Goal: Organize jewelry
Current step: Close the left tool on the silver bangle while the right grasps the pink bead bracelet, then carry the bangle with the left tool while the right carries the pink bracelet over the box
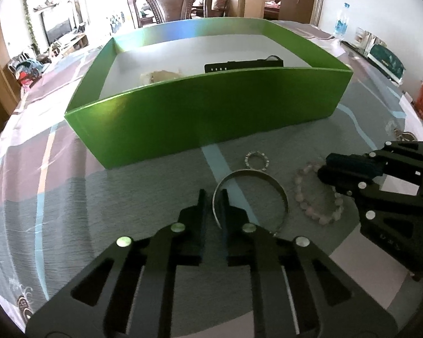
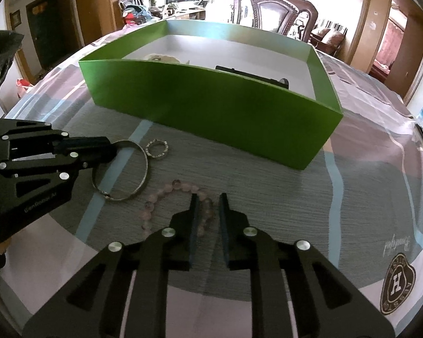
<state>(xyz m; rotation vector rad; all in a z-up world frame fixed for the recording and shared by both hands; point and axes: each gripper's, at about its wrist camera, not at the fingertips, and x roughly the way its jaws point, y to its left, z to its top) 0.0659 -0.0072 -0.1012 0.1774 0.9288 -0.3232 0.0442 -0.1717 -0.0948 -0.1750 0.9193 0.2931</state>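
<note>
A green box (image 1: 211, 107) (image 2: 211, 107) stands on the table; inside lie a black watch (image 1: 244, 65) (image 2: 251, 75) and a pale item (image 1: 160, 76) (image 2: 162, 57). In front lie a silver bangle (image 1: 279, 188) (image 2: 143, 169), a small sparkly ring (image 1: 256, 161) (image 2: 157, 149) and a pink bead bracelet (image 1: 318, 197) (image 2: 166, 194). My left gripper (image 1: 213, 197) (image 2: 112, 152) straddles the bangle's left rim, jaws narrowly apart. My right gripper (image 2: 208, 200) (image 1: 328, 169) straddles the pink bracelet's beads, jaws narrowly apart.
The table wears a patterned grey, pink and blue cloth (image 2: 296, 211). A carved wooden chair (image 1: 170, 0) (image 2: 279, 8) stands behind the box. A water bottle (image 1: 341, 19) and boxes (image 1: 386, 59) sit at the table's far right.
</note>
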